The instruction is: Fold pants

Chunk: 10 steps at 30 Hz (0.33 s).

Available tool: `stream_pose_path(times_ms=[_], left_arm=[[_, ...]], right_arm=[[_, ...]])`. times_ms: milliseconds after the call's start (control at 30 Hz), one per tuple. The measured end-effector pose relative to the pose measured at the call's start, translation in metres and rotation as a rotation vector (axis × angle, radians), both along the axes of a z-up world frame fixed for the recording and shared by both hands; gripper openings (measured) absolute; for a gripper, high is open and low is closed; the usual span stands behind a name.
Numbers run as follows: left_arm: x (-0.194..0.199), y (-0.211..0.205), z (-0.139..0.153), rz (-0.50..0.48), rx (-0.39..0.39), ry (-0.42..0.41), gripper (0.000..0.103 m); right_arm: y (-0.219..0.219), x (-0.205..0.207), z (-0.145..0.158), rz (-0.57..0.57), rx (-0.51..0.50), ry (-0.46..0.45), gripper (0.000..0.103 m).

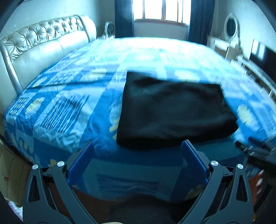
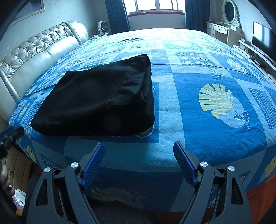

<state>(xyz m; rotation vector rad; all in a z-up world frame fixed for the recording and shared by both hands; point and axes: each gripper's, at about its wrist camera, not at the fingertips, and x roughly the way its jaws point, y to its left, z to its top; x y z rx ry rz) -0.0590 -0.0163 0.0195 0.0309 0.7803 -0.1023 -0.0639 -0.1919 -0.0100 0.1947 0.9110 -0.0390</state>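
One black pants (image 2: 96, 100) bundle, folded flat on bedspread (image 2: 207, 137); both claws wide, empty.

Folded black pants (image 2: 93, 101) lie on the blue patterned bed (image 2: 198, 137).

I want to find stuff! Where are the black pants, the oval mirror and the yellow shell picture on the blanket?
black pants (image 2: 93, 101), right wrist view, middle of the folded cloth
oval mirror (image 2: 229, 10), right wrist view, on the glass
yellow shell picture (image 2: 215, 100), right wrist view, centre of the fan
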Motion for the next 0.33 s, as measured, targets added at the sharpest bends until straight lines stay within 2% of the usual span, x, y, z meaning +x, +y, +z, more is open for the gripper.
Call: stream_pose_path(times_ms=[100, 200, 267, 333], left_arm=[[0.006, 0.001, 0.016, -0.038, -0.049, -0.012, 0.101], [0.024, 0.013, 0.032, -0.027, -0.094, -0.034, 0.101], [0.051, 0.029, 0.035, 0.01, -0.089, -0.044, 0.101], [0.089, 0.051, 0.03, 0.085, -0.049, -0.055, 0.101]], right_arm=[[-0.001, 0.001, 0.0, 0.002, 0.037, 0.02, 0.081], [-0.007, 0.006, 0.013, 0.006, 0.099, 0.004, 0.081], [-0.014, 0.017, 0.027, 0.008, 0.133, -0.027, 0.081], [-0.026, 0.042, 0.042, 0.0, 0.136, -0.062, 0.083]])
